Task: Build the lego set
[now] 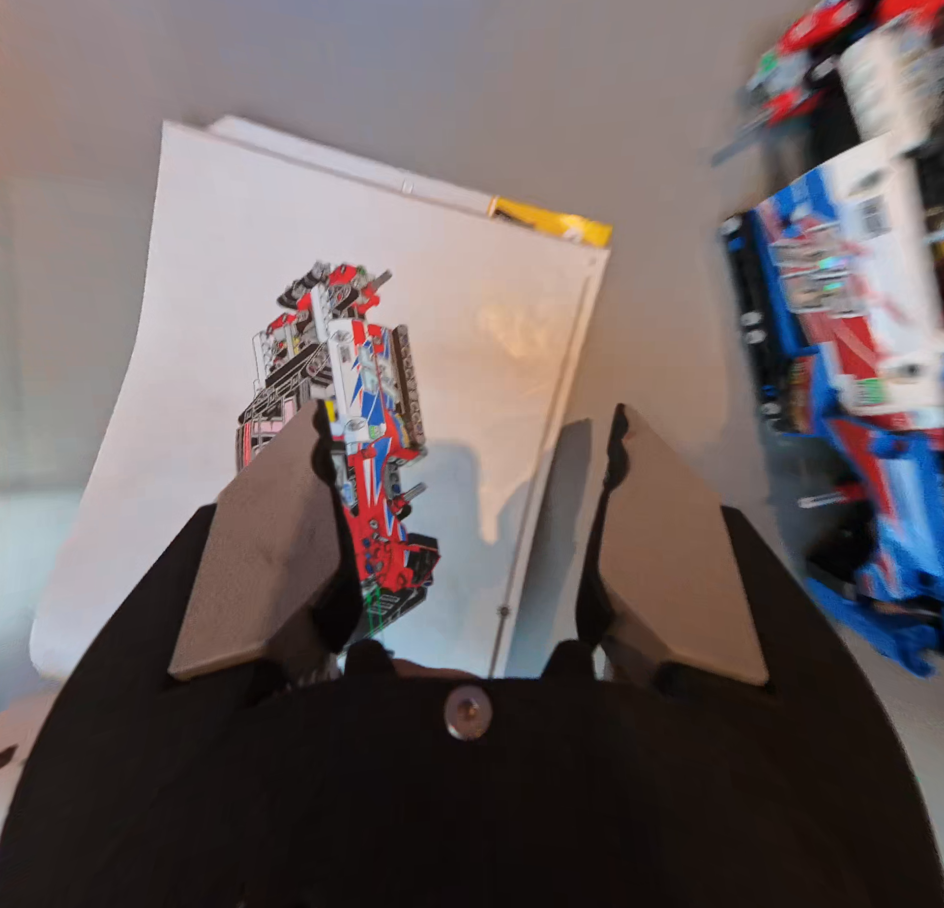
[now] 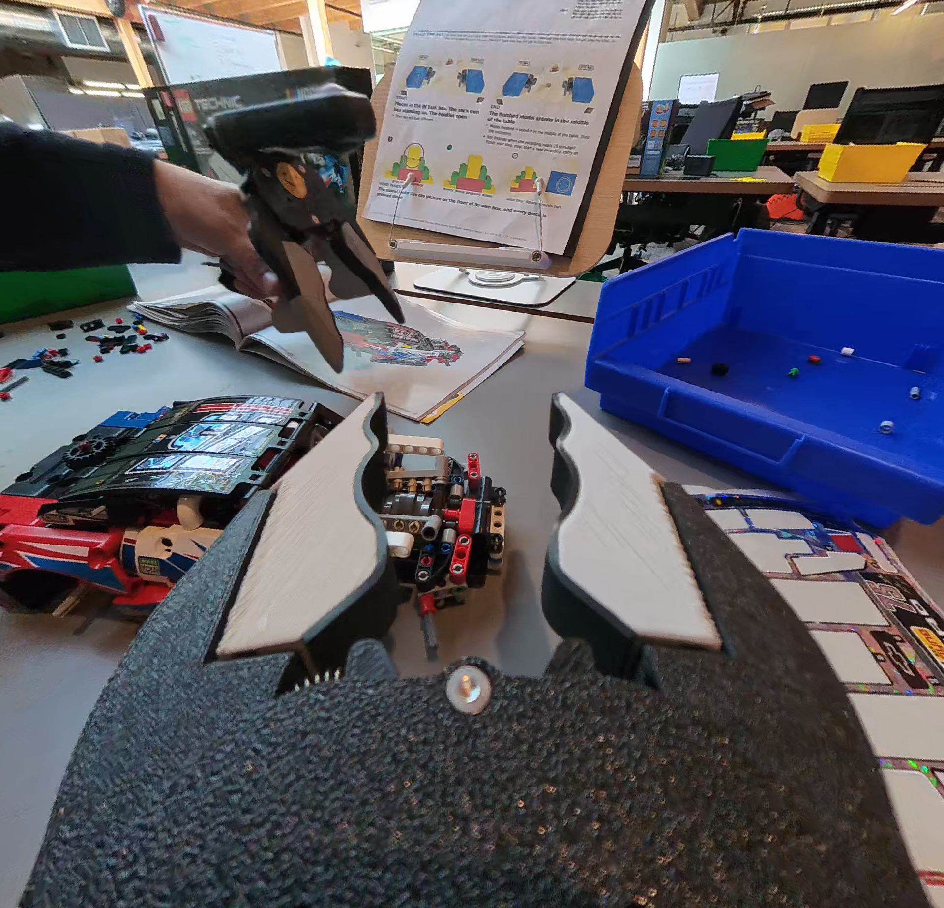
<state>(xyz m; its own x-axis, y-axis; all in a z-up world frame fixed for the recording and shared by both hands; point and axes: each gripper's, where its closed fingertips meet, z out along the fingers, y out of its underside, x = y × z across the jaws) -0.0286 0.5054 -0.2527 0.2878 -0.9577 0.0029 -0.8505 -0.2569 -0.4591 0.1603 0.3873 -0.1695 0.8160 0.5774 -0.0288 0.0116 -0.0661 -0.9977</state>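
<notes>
The partly built lego car (image 2: 153,500), red, blue, white and black, lies on the grey table at the left, its open engine end (image 2: 444,515) just beyond my right fingers. My right gripper (image 2: 467,403) is open and empty, low over the table in front of that end. My left gripper (image 2: 365,339) is open and empty, held by a hand above the open instruction booklet (image 2: 434,367). In the left wrist view my left gripper (image 1: 467,413) hangs over the booklet page (image 1: 459,296) with the car picture. The car (image 1: 858,347) is blurred at the right.
A blue bin (image 2: 689,423) with a few small pieces stands at the right. A sticker sheet (image 2: 817,602) lies in front of it. Loose pieces (image 2: 76,342) are scattered far left. A document stand (image 2: 511,117), the set's box (image 2: 230,106) and a green bin (image 2: 61,290) stand behind.
</notes>
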